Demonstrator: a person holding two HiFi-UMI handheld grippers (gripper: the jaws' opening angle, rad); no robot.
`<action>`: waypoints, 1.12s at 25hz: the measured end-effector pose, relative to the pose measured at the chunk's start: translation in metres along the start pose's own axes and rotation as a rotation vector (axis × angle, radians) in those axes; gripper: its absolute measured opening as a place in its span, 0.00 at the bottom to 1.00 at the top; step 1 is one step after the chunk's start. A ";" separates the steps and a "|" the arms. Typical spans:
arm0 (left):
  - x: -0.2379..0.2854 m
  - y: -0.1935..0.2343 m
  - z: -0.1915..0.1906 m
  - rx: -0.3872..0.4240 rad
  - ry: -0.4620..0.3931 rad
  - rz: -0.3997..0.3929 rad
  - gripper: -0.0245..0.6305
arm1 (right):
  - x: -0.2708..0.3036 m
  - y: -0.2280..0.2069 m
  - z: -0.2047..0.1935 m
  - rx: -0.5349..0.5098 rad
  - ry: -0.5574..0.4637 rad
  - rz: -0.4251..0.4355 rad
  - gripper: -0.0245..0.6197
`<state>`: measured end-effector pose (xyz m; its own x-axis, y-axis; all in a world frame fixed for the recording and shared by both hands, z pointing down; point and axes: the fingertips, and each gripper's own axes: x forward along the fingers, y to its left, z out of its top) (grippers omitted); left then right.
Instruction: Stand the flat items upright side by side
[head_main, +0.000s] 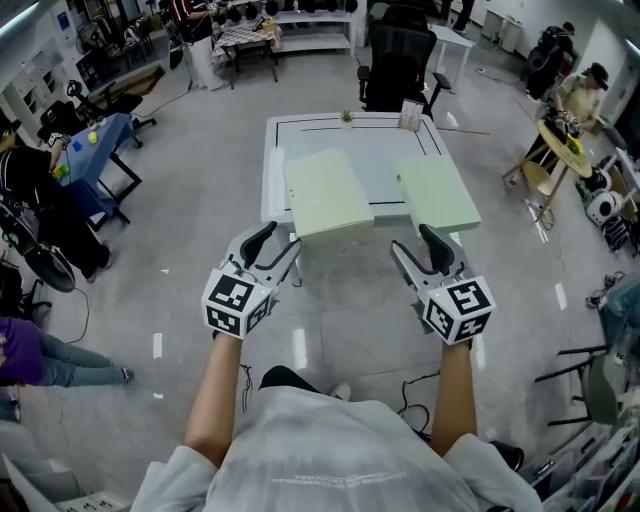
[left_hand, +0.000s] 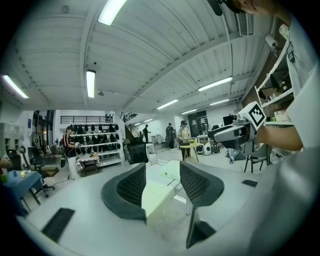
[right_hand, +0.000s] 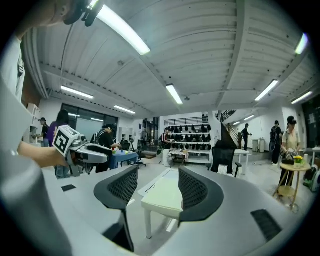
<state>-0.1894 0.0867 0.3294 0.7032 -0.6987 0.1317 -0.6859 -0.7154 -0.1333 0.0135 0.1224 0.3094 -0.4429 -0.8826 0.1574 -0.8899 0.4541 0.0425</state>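
Observation:
Two pale green flat boards lie on a white table (head_main: 350, 128). The left board (head_main: 328, 192) and the right board (head_main: 438, 192) both reach the table's near edge. My left gripper (head_main: 278, 243) hovers just short of the left board, open with nothing between its jaws. My right gripper (head_main: 416, 246) is short of the right board, also open and empty. In the left gripper view the left gripper (left_hand: 162, 175) frames the left board (left_hand: 156, 197) ahead of it. In the right gripper view the right gripper (right_hand: 157, 172) frames the right board (right_hand: 166, 195).
A black office chair (head_main: 395, 60) stands behind the table. A small plant (head_main: 346, 118) and a card stand (head_main: 410, 116) sit at the table's far edge. People sit at the left, and a round wooden table (head_main: 560, 150) is at the right. Cables (head_main: 415, 385) lie on the floor near my feet.

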 end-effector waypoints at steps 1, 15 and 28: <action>0.000 -0.004 -0.004 -0.008 0.013 0.012 0.38 | -0.002 -0.005 -0.005 0.019 0.007 0.011 0.45; 0.050 0.013 -0.010 -0.065 0.050 0.098 0.37 | 0.024 -0.066 -0.017 0.071 0.041 0.081 0.46; 0.146 0.109 -0.045 -0.164 0.089 0.142 0.37 | 0.148 -0.124 -0.029 0.067 0.177 0.169 0.47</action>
<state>-0.1699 -0.0937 0.3786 0.5829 -0.7849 0.2103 -0.8034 -0.5955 0.0041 0.0612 -0.0610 0.3563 -0.5657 -0.7571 0.3269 -0.8124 0.5796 -0.0635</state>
